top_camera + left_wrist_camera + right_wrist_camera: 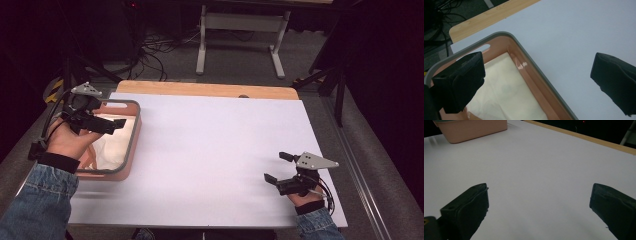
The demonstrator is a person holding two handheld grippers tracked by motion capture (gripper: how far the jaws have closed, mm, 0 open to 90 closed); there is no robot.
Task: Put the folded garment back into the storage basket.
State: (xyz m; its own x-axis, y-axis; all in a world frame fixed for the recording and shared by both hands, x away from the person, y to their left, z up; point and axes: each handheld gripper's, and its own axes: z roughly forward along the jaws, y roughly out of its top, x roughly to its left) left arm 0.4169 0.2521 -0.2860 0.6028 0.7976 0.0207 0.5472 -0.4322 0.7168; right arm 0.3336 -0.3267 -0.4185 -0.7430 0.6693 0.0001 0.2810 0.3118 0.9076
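A pink bin with a grey rim (134,131) stands at the table's left side, and a cream cloth (112,145) lies inside it. In the left gripper view the cream cloth (504,90) covers the floor of the bin (529,60). My left gripper (116,123) hovers over the bin, open and holding nothing; one jaw is above the cloth, the other above the white table beyond the rim. My left gripper (536,82) straddles the bin's wall. My right gripper (277,167) rests low at the table's right front, open, nothing between its jaws. My right gripper (539,207) faces bare white table.
A white sheet covers the table (215,150), with a wooden edge (205,89) showing at the back. Beyond it stand a white desk frame (240,35) and loose cables (155,50) on the floor. A metal rail (360,175) runs along the right.
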